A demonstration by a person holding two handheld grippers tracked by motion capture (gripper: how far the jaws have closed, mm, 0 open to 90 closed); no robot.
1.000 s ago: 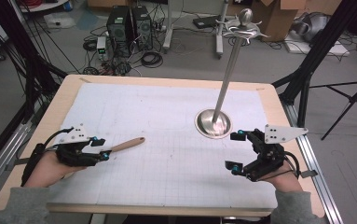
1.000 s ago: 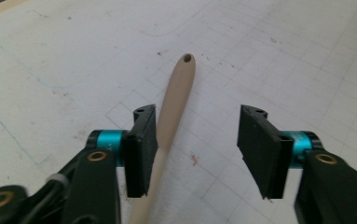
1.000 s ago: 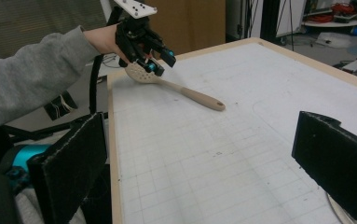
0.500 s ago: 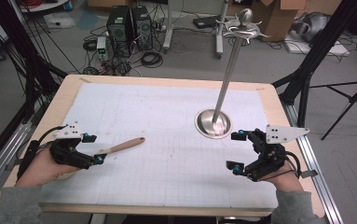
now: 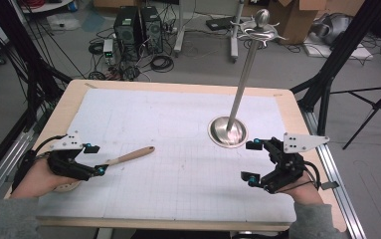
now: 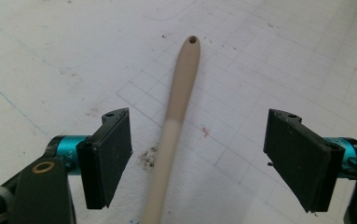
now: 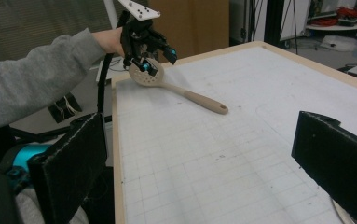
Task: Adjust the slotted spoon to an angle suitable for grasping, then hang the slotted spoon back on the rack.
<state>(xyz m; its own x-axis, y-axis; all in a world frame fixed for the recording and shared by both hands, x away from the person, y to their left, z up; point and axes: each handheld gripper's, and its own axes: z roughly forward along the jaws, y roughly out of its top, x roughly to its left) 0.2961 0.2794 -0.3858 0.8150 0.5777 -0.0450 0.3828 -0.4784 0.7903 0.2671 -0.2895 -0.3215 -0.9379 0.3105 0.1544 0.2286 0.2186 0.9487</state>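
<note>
A beige slotted spoon [image 5: 128, 157] lies on the white grid mat, its handle pointing right and its head [image 7: 143, 74] under my left hand. My left gripper [image 5: 97, 159] is open around the handle [image 6: 176, 107]. Its jaws have just been closing a little, with the handle between them and touching neither pad [image 6: 113, 149]. My right gripper [image 5: 247, 161] rests at the right side of the mat, open with nothing between its pads [image 7: 69, 168]. In the right gripper view, my left gripper [image 7: 155, 58] hovers over the spoon [image 7: 185, 95].
A metal stand [image 5: 242, 84] with a round base [image 5: 227, 132] and hooks at its top rises from the mat behind my right gripper. The mat lies on a wooden table [image 5: 178, 87]. Computer towers, cables and tripod legs stand on the floor beyond.
My left gripper's jaws have spread apart off the spoon handle, and the hand has drawn slightly back to the left. The spoon and my right gripper have stayed put.
</note>
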